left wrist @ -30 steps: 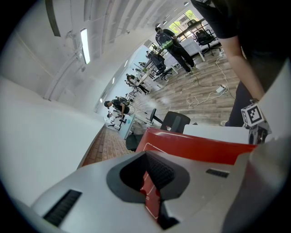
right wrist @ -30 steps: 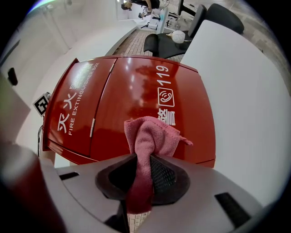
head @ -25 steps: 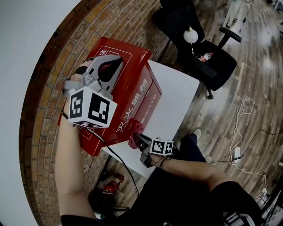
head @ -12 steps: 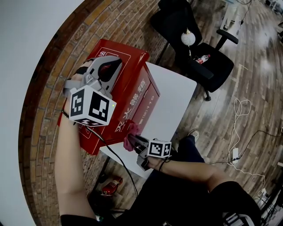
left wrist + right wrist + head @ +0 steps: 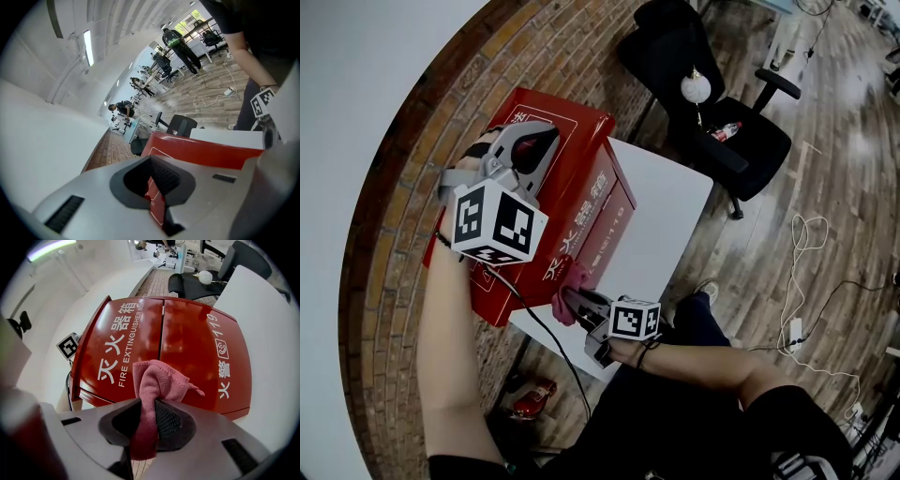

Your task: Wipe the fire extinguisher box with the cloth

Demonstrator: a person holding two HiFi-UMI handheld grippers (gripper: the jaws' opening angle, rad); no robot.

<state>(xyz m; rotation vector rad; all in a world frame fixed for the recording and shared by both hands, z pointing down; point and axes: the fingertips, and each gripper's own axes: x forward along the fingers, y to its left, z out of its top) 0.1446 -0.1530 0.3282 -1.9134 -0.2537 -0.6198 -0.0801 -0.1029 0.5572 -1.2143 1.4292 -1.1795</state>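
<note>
While your left gripper (image 5: 534, 145), jaws pressed together, rests on the box (image 5: 600, 197), your right gripper (image 5: 572, 302) pinches the cloth (image 5: 157, 380) mid-wipe against its front; next, sweep sideways.

White worktop (image 5: 661, 202) near black office chair (image 5: 759, 150) carrying a bottle (image 5: 722, 131); white cable (image 5: 794, 328) lying loose on the wooden floor (image 5: 853, 169).

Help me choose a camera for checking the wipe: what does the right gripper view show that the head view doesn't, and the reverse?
Only the right gripper view: the right gripper's jaws pinching the pink cloth, and readable "FIRE EXTINGUISHER" print. Only the head view: the whole left gripper above the red fire extinguisher box, and a white cable on the floor. Both: that box on the white table.
</note>
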